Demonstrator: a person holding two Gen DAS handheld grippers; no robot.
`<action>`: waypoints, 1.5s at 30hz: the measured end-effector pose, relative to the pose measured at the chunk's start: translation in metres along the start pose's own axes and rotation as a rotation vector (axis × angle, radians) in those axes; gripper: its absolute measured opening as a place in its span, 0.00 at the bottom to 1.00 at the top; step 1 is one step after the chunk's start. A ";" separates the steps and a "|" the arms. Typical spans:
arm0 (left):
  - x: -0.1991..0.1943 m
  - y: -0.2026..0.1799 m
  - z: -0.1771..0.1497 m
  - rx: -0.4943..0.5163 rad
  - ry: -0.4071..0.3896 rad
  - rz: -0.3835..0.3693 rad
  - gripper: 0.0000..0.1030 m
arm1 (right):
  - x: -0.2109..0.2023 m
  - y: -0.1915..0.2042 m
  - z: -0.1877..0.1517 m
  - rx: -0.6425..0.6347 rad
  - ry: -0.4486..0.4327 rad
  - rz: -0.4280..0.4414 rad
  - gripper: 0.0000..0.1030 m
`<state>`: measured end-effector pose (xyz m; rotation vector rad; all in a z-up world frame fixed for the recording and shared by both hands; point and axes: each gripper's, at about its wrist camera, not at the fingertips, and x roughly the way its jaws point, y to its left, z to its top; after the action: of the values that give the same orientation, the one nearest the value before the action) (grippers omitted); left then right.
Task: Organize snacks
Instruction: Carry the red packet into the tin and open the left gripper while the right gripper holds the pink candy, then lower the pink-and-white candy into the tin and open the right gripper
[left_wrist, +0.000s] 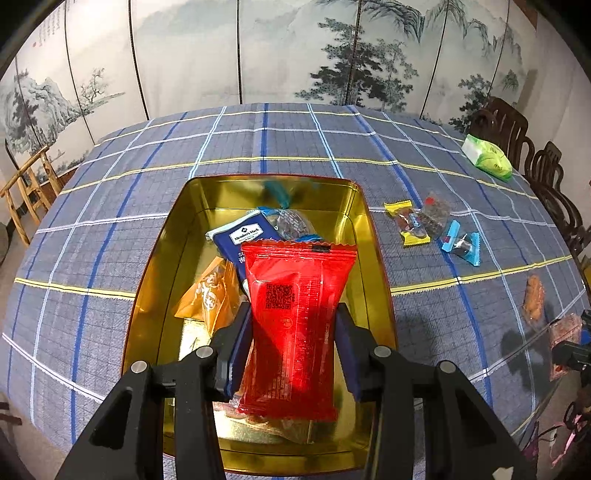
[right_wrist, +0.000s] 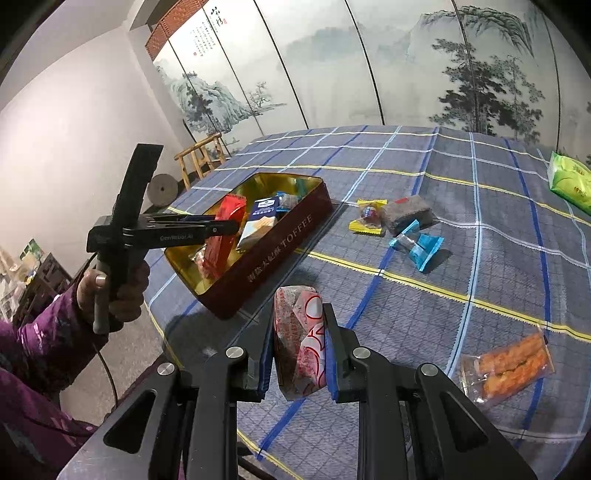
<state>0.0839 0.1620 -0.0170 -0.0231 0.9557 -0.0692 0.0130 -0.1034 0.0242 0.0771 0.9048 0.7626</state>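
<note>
Left wrist view: left tongs (left_wrist: 293, 345) clamped on a red snack packet (left_wrist: 297, 325), pads pressing its two long sides near mid-length, packet hanging over the open gold-lined tin (left_wrist: 373, 236). Tin already holds a dark blue packet (left_wrist: 245, 234), an orange packet (left_wrist: 212, 295) and a clear-wrapped sweet (left_wrist: 293, 221) toward the far end; near end shows more bare floor. Right wrist view: right tongs (right_wrist: 299, 350) clenched on a pink-and-white wrapped snack (right_wrist: 301, 339), held above the tabletop (right_wrist: 480, 258) just beside the near corner of the tin. Loose on the tabletop: yellow-wrapped sweet (right_wrist: 367, 218), dark square packet (right_wrist: 406, 214), blue-wrapped sweet (right_wrist: 417, 245), clear packet of orange sticks (right_wrist: 511, 365), green pack (right_wrist: 570, 181) at the far edge. Judgement: step in hand is dropping the red packet into the tin. To do it well, lower the packet until its bottom edge is below the rim and over the bare near floor, then release; letting go from high up risks it tipping onto the rim or sliding off the pile. Laying it flat beside the orange packet should leave room for what remains. Right tongs should hold off to the side until the left pair clears, since both approach the same corner. Task looks roughly half done.
</note>
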 end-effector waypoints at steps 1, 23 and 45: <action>0.000 0.000 0.000 0.000 0.000 0.000 0.39 | 0.000 0.000 0.000 0.001 0.000 0.003 0.23; -0.068 0.031 -0.031 -0.115 -0.163 0.100 0.73 | 0.039 0.023 0.060 -0.031 -0.016 0.079 0.23; -0.088 0.051 -0.058 -0.103 -0.121 0.138 0.98 | 0.216 0.037 0.145 0.004 0.139 0.104 0.23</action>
<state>-0.0111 0.2192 0.0186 -0.0554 0.8367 0.1081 0.1804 0.0956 -0.0174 0.0754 1.0405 0.8710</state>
